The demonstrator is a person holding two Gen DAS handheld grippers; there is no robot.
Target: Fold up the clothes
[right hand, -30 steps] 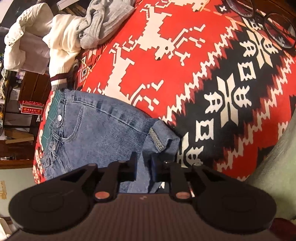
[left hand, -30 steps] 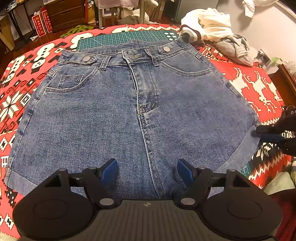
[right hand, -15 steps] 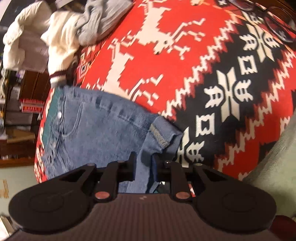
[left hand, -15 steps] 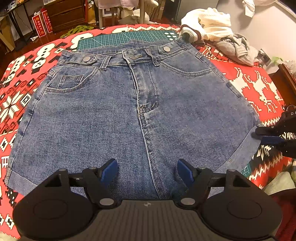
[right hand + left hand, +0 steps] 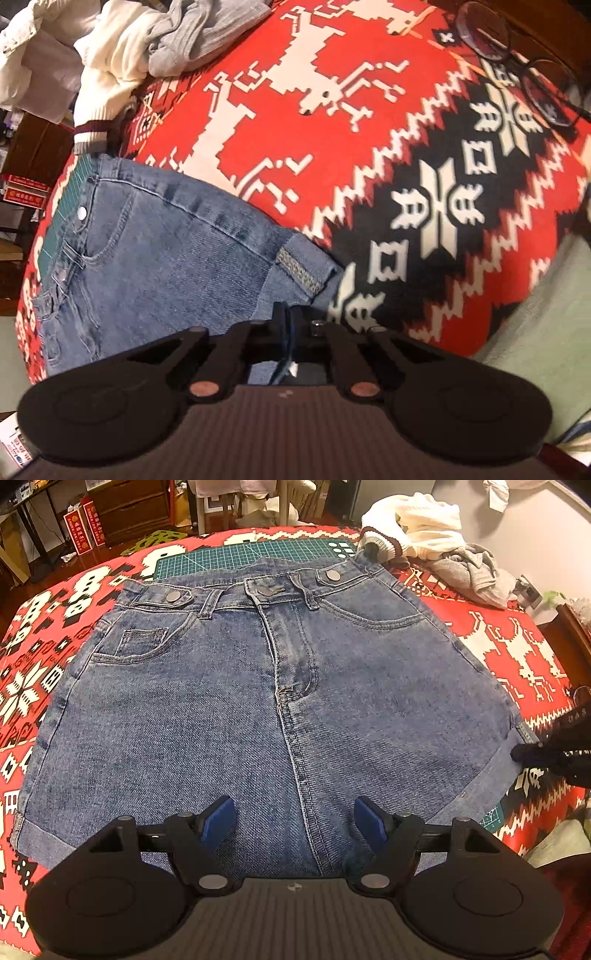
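Right gripper pinches the outer cuff of the shorts; left gripper hangs with jaws apart above the crotch.

Nearest the left wrist camera, the left gripper [image 5: 293, 821] hovers with its blue pads [image 5: 218, 821] spread wide and nothing between them, just over the lower middle of the denim shorts [image 5: 258, 701]. The shorts lie flat, front up, on the red patterned blanket [image 5: 517, 646], with the waistband at the far end over a green cutting mat [image 5: 240, 555]. The right gripper [image 5: 291, 321] is the nearer one to the right-hand leg hem, its jaws closed on the rolled cuff [image 5: 303, 266]. Judged from this hold, a fold would carry that side across the centre seam. Far off lies a cream sweater [image 5: 424, 528].
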